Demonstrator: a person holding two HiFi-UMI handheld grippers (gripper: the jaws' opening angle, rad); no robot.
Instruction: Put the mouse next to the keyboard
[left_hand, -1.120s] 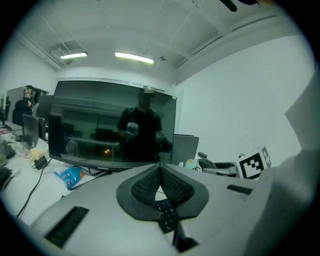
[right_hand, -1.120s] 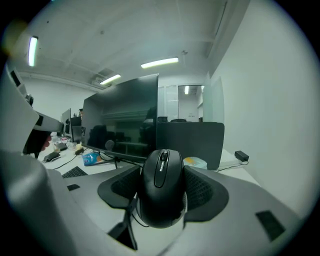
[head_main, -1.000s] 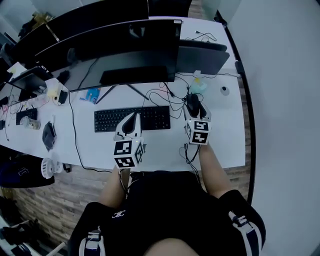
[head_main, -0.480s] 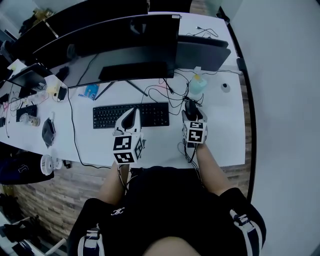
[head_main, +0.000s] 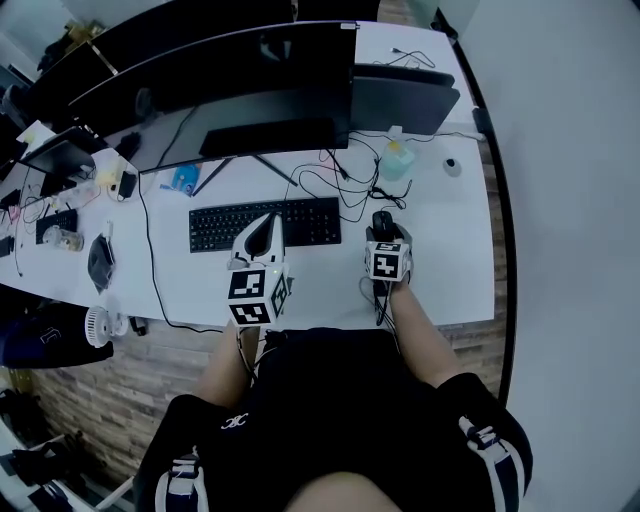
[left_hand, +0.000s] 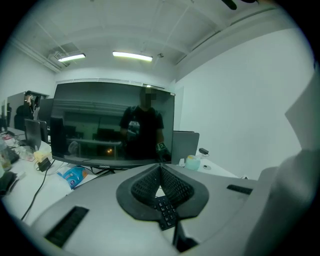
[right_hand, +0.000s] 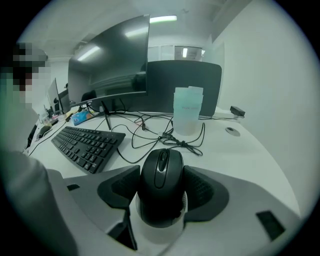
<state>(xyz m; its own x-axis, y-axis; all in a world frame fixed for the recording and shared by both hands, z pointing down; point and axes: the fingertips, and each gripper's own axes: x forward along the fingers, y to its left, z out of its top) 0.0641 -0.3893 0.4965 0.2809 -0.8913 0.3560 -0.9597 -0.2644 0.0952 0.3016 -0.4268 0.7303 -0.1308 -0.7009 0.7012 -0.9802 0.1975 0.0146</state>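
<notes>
A black mouse (right_hand: 161, 186) sits between the ribbed pads of my right gripper (right_hand: 161, 190), which is shut on it; in the head view the mouse (head_main: 383, 221) is to the right of the black keyboard (head_main: 264, 223), above the white desk. The keyboard (right_hand: 87, 144) lies to the mouse's left in the right gripper view. My left gripper (head_main: 262, 240) hovers over the keyboard's near edge with its jaws pressed together and nothing between them; a strip of keys (left_hand: 165, 211) shows below its closed pads (left_hand: 146, 185).
Tangled black cables (head_main: 350, 190) and a pale bottle (head_main: 396, 160) lie behind the mouse. A large monitor (head_main: 230, 85) stands behind the keyboard. Small clutter and a fan (head_main: 97, 327) occupy the desk's left side. The desk's front edge (head_main: 330, 325) is just below the grippers.
My right gripper has drawn back toward the desk's front edge with the mouse in it, away from the bottle and cables. The left gripper has stayed over the keyboard.
</notes>
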